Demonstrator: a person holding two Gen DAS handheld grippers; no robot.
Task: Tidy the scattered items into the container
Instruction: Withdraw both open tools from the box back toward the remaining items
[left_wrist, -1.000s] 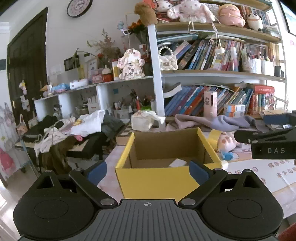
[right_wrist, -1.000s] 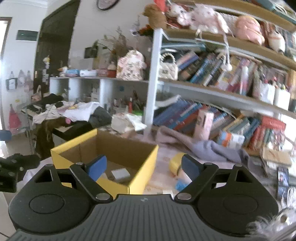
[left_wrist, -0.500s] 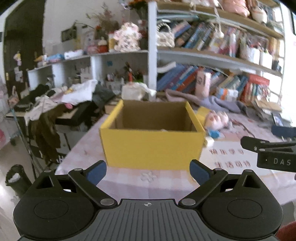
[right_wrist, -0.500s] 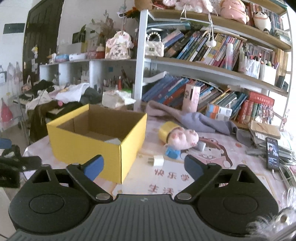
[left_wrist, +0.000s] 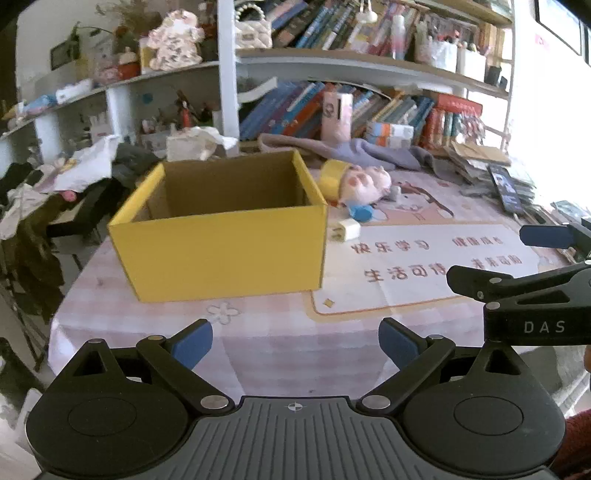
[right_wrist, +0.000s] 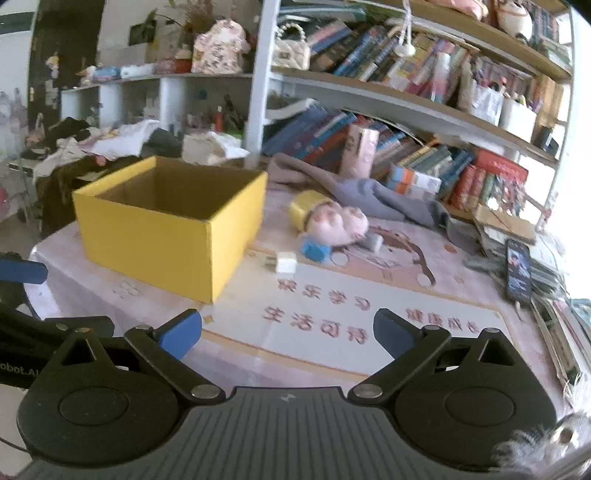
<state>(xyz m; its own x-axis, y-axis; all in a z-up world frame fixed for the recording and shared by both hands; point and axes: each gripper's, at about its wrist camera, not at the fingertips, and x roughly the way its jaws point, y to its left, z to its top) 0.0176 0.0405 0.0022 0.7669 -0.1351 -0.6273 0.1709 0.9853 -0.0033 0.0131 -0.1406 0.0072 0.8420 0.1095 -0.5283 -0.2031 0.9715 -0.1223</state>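
Observation:
A yellow cardboard box (left_wrist: 221, 240) (right_wrist: 166, 229) stands open-topped on the table's left part. Just right of it lies a white charger plug (left_wrist: 345, 230) (right_wrist: 282, 263). Behind the plug are a small blue item (left_wrist: 362, 213) (right_wrist: 314, 250) and a pink plush toy with a yellow cap (left_wrist: 354, 181) (right_wrist: 332, 221). My left gripper (left_wrist: 295, 341) is open and empty, short of the box's front wall. My right gripper (right_wrist: 287, 332) is still opening, nothing between its fingers, over the printed mat in front of the plug. Its fingers (left_wrist: 480, 280) show at the right of the left wrist view.
A printed mat (right_wrist: 332, 295) covers the table's right half. A phone (right_wrist: 519, 273) and stacked papers lie along the right edge. Grey cloth (right_wrist: 369, 192) lies behind the toy, with a packed bookshelf (right_wrist: 406, 92) beyond. Clothes are heaped at the left, off the table.
Both grippers have drawn back from the box and tipped downward, so the box's inside is hidden and more table shows. The right gripper's fingers have spread wider.

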